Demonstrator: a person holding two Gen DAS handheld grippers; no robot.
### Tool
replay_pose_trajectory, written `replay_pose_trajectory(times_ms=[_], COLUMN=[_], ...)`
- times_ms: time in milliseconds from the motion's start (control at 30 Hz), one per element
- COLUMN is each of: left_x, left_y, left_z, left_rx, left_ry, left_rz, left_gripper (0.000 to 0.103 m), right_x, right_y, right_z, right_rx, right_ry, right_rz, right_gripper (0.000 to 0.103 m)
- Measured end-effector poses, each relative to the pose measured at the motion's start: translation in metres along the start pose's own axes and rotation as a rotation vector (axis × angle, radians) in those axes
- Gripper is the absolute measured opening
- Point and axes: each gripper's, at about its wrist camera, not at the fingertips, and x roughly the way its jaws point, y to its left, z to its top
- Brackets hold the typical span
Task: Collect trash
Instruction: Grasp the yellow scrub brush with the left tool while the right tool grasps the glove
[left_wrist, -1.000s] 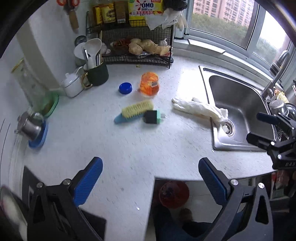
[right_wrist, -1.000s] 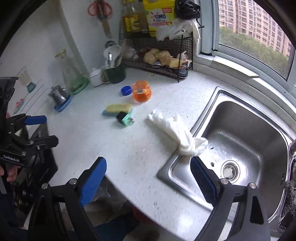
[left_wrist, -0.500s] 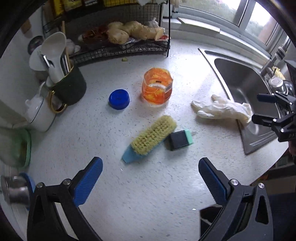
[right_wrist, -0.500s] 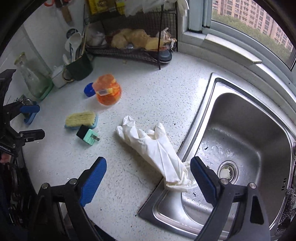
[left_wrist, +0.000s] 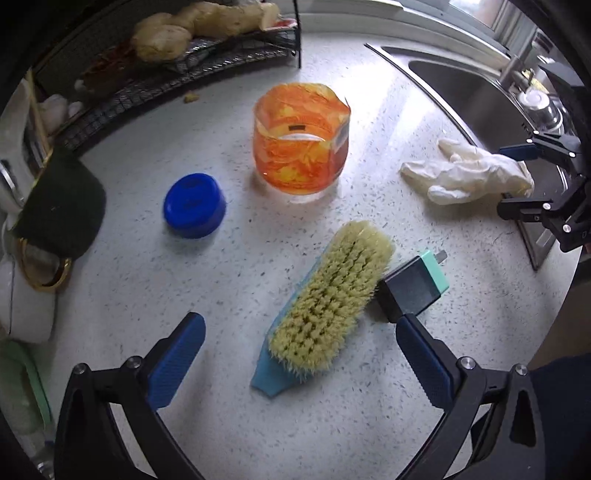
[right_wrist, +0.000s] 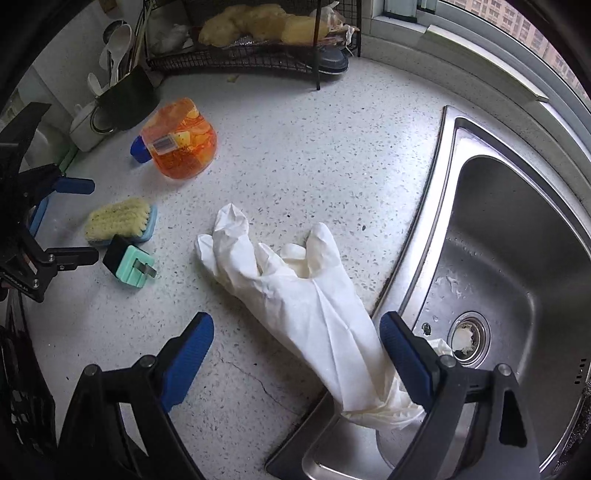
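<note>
A white disposable glove (right_wrist: 295, 295) lies on the speckled counter, its cuff hanging over the sink rim; it also shows in the left wrist view (left_wrist: 469, 177). My right gripper (right_wrist: 295, 350) is open, its fingers on either side of the glove's cuff end. An orange plastic cup (left_wrist: 299, 144) stands upright, with a blue cap (left_wrist: 194, 210) to its left. My left gripper (left_wrist: 299, 354) is open, just above a yellow-bristled brush (left_wrist: 328, 295) and a black and teal plug (left_wrist: 413, 288).
A steel sink (right_wrist: 517, 258) lies to the right. A black wire rack (right_wrist: 251, 51) with ginger stands at the back. A dark mug (left_wrist: 55, 206) with utensils and a white teapot (left_wrist: 26, 295) stand at the left. The counter's front edge is close below both grippers.
Both grippers have moved forward and down towards the counter. The left one closed in on the brush and cup, the right one on the glove. Both stayed open.
</note>
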Motion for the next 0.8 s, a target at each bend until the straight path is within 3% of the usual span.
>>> replay_pose_trajectory(times_ms=[167,233,300,433,567,633,700,800], left_x=[0.015,0.02,0.02,0.016,0.012,0.013,0.011,0.01], left_y=[-0.001,0.0,0.0,0.001,-0.006,-0.006,-0.009,-0.018], left_z=[0.001,0.001,0.001,0.007,0.006,0.004,0.001,-0.005], left_rx=[0.037,0.042,0.045,0.047,0.044,0.006,-0.024,-0.052], left_ry=[0.009,0.007,-0.003,-0.025,-0.035,-0.034,-0.039,-0.044], left_rz=[-0.017,-0.016,-0.02,-0.054,-0.104,-0.153,-0.163,-0.14], left_gripper=[0.096,0.092,0.089,0.068,0.046,0.04,0.038,0.037], right_x=[0.009,0.009,0.01,0.013,0.011,0.01,0.009,0.01], right_y=[0.0,0.0,0.0,0.0,0.002,0.006,0.008,0.013], right_z=[0.002,0.003,0.005,0.003,0.001,0.003,0.003,0.004], right_rx=[-0.017,-0.021,-0.022,-0.022,-0.034,-0.032,-0.025,-0.011], right_ry=[0.011,0.008,0.019,0.012,0.001,-0.002,-0.009,-0.016], right_rz=[-0.026,-0.02,-0.022,-0.014,-0.021,-0.015,-0.001,0.016], right_gripper=[0.081,0.075,0.062,0.058,0.033,0.028,0.017,0.01])
